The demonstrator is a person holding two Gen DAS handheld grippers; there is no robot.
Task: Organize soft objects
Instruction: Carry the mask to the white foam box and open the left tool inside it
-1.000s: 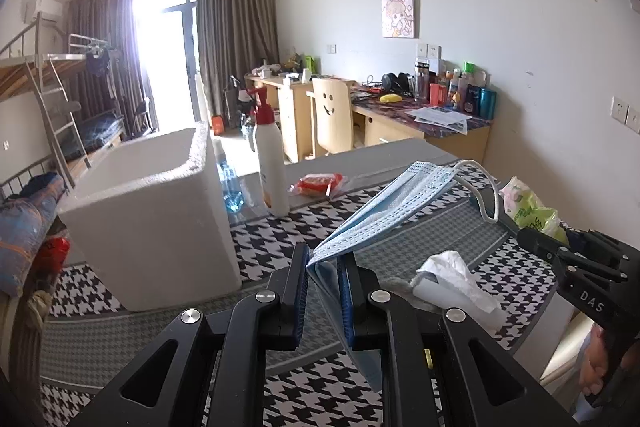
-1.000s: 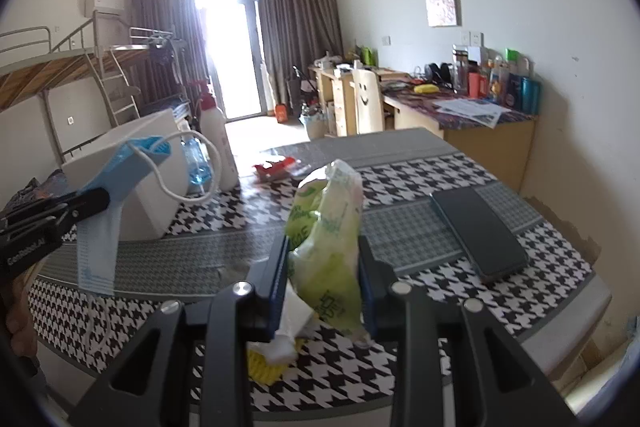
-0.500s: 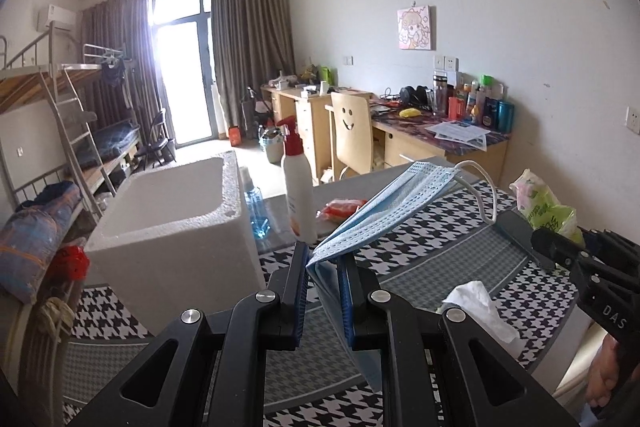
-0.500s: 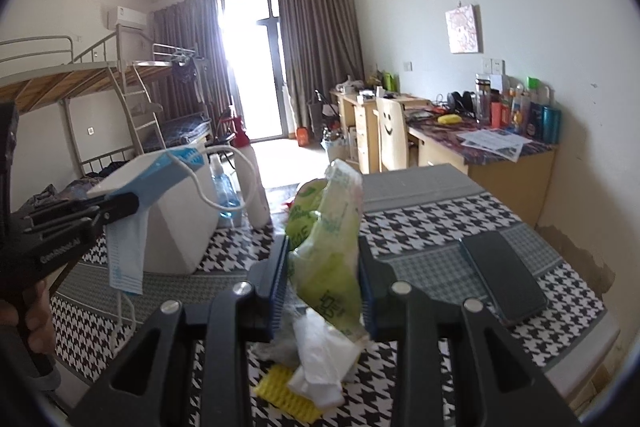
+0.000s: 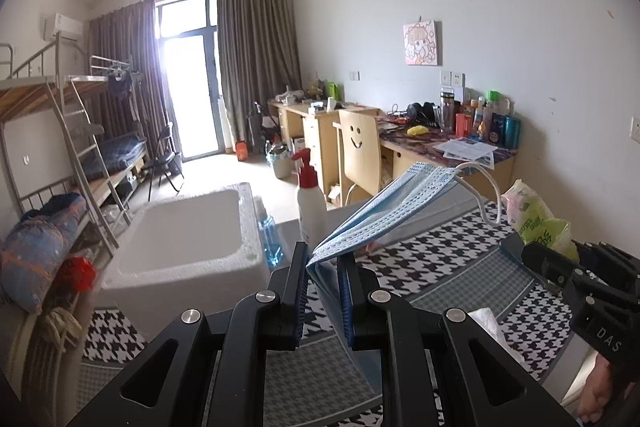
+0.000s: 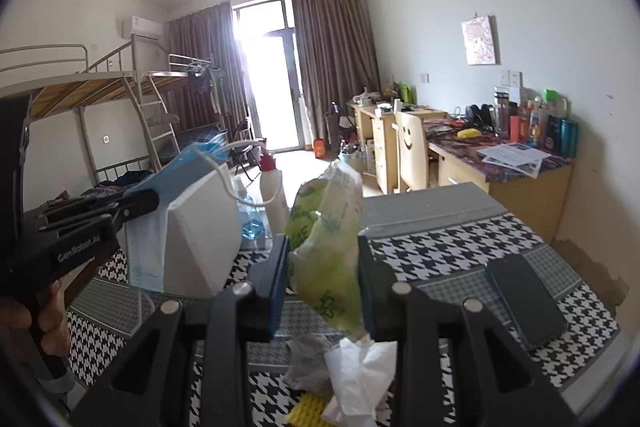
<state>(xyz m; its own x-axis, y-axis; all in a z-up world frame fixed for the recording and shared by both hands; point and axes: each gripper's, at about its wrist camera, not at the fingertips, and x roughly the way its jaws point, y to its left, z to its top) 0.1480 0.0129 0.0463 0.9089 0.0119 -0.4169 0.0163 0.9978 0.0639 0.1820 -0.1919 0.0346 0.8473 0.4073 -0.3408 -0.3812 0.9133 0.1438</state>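
Both claws loaded, nothing in the box yet

My left gripper (image 5: 322, 277) is clamped on a pleated blue face mask (image 5: 384, 215), limp and folded over, held above the table (image 5: 448, 263) near the white foam box (image 5: 188, 247). My right gripper (image 6: 322, 281) pinches a crinkled green tissue pack (image 6: 326, 239). I judge both drops remain; a loose white tissue (image 6: 356, 375) lies on the table.

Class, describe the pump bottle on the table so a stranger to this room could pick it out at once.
Start at the table with the black-and-white houndstooth cloth, then find the big white foam box at its far side. Just right of the box stands the pump bottle: tall and white with a red pump top, unlike the small clear bottle of blue liquid between them.
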